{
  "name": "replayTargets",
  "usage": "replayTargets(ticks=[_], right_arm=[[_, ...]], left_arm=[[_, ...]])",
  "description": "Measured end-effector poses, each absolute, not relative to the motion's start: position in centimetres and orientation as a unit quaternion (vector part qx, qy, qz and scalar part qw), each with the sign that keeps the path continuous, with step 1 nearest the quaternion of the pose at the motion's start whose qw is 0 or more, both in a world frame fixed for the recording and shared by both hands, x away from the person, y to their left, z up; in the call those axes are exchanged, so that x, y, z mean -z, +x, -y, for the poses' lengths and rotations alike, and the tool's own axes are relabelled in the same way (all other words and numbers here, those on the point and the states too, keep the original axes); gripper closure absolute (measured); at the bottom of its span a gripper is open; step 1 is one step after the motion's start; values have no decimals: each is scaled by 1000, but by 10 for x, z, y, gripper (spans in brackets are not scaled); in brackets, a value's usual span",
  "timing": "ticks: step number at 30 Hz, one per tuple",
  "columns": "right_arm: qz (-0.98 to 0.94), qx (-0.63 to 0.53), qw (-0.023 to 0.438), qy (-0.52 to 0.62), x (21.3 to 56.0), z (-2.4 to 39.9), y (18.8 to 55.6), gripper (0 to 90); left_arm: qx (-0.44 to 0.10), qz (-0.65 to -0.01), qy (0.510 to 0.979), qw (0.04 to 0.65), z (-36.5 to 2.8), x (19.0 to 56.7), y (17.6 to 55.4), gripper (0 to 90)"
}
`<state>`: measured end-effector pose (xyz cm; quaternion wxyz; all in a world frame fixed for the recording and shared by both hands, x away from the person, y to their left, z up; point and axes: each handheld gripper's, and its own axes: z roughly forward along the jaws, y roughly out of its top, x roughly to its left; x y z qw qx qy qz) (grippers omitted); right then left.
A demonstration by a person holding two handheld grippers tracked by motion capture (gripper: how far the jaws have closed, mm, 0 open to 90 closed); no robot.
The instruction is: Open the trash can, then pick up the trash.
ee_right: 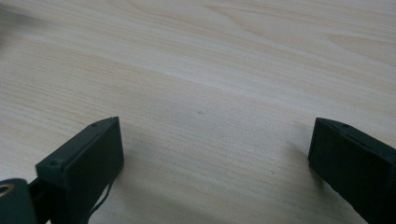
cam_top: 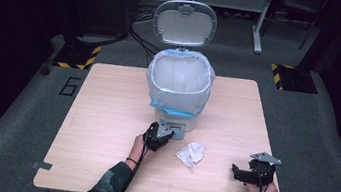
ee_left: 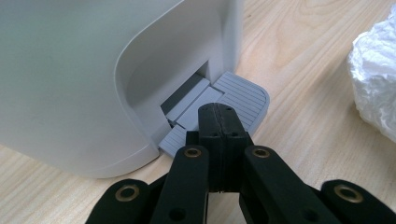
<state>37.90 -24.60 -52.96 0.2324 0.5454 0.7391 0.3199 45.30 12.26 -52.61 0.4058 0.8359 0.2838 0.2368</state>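
— Dark floor and cables are seen around a pale wood table [cam_top: 105, 117]; what is done so far?

— A bin [cam_top: 177, 94] is stood at the table's far middle, lined with a bag, and its lid [cam_top: 184, 23] is raised. The pedal [ee_left: 243, 95] at the bin's foot is pressed by the left gripper [ee_left: 219, 123], whose jaws are closed together with nothing between them. So the opening step can be judged as done.

— And what is left?

— A crumpled tissue [cam_top: 190, 153] is seen on the table, just right of the pedal and apart from both grippers. It has not been picked up yet (the bag looks empty, as far as can be told from above). Picking it up and dropping it in the bin would be judged as the remaining work.

— How are the hands posed?

— The left forearm is brought in from the bottom edge, and its gripper is angled forward and down onto the pedal. The right gripper [cam_top: 252, 172] is held low over the table near the right front corner, well apart from the tissue; its jaws are spread wide, with bare wood between them.
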Motion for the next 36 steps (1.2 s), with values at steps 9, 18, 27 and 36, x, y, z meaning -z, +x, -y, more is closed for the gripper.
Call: replayTargets(ticks=[9,18,27,36], right_arm=[[-737,-315,230,552,528,247,379,8],[-737,-329,204,555,519,234,379,2],[-755,-335,200,527,501,202,377,0],[-776,-326,189,507,493,175,382,0]], left_arm=[[-235,-285,835,408,-123,526,454,900],[-231,-286,835,409,-123,526,454,900],[-239,-282,836,405,-122,526,453,900],[-237,-285,836,406,-123,526,453,900]])
